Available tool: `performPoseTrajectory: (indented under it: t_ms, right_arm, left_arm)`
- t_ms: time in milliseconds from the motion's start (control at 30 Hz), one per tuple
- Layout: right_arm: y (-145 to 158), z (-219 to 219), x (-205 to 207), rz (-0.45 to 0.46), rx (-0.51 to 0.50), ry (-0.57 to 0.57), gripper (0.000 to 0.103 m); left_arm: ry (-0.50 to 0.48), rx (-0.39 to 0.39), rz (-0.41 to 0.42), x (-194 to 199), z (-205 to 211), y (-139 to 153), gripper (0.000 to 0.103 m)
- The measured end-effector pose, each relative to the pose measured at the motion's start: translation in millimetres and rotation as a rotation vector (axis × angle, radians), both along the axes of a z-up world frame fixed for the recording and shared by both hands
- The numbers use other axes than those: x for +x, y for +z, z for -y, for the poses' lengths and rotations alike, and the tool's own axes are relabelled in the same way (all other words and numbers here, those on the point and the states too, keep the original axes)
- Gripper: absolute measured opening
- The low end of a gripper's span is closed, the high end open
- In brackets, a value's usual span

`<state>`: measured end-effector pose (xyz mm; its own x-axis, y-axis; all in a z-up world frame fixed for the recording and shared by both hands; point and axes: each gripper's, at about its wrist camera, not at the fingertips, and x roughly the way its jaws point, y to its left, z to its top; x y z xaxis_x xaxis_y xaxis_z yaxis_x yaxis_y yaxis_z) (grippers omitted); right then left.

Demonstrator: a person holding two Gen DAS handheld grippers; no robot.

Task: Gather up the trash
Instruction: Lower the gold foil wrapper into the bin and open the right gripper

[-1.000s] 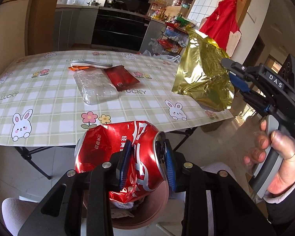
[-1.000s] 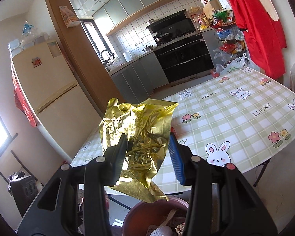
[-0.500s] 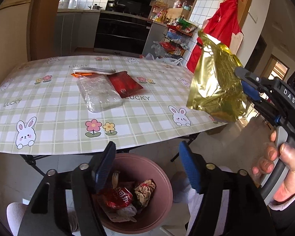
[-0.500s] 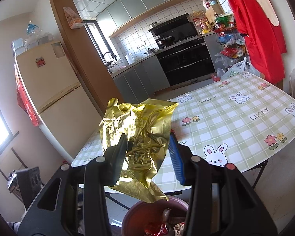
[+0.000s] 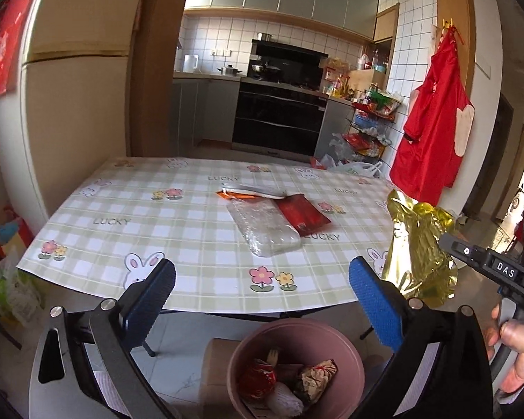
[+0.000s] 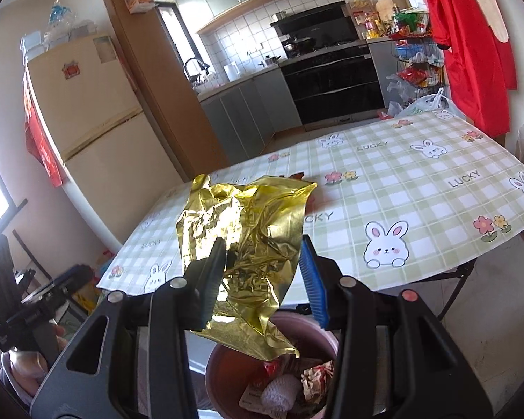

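Nearest, under both cameras, the round pink plastic bin [image 5: 353,359] is sitting on the floor at the desk's near edge, already holding a crushed red drink can [image 5: 258,379], a crumpled brown-and-red wrapper [image 5: 316,377] and a white foam net sleeve [image 5: 284,401], so part of the collecting is done. The left gripper [image 5: 262,300] is hanging above it with its jaws released; they have just been opening wide, and nothing is lying between them. The right gripper [image 6: 262,276] is clenching its jaws on a crinkled gold foil bag [image 6: 248,244], whose lower corner is dangling just over the bin's rim, so by my reading that drop is the step in hand.

Further out, the green-checked desk [image 5: 157,230] is still carrying a clear plastic tray [image 5: 265,230], a flat red packet [image 5: 305,214] touching it and an orange wrapper [image 5: 237,193] behind; these are waiting to be collected.

As for writing, the tablecloth is repeating the word "LUCKY" among rabbits and flowers, and the right gripper's body, seen from the left wrist, is showing "DAS". The lettering on the can and packets is too small to read.
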<state>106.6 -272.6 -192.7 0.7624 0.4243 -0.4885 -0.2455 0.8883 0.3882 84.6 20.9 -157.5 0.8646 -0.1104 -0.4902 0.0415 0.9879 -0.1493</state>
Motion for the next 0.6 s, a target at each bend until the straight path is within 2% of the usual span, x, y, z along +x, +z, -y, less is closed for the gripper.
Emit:
performPoseTrajectory:
  t_ms: [200,500,600]
  right_arm:
    - [-4.8,-27.3,-4.2,-0.022,-0.047,0.051,0.045]
    - [-14.1,-55.8,-5.4,-0.069,-0.103,0.094,0.047]
    - [-14.1,-60.1,-5.0,-0.074,-0.106,0.103,0.052]
  left_arm:
    - [0.072,-0.066,0.018,-13.2,-30.0,1.3,0.097]
    - [0.131,-0.107,0.004,-26.5,-57.1,-8.9,0.097]
    - [0.142,-0.113,0.001,-26.4,-60.6,-11.6,0.097]
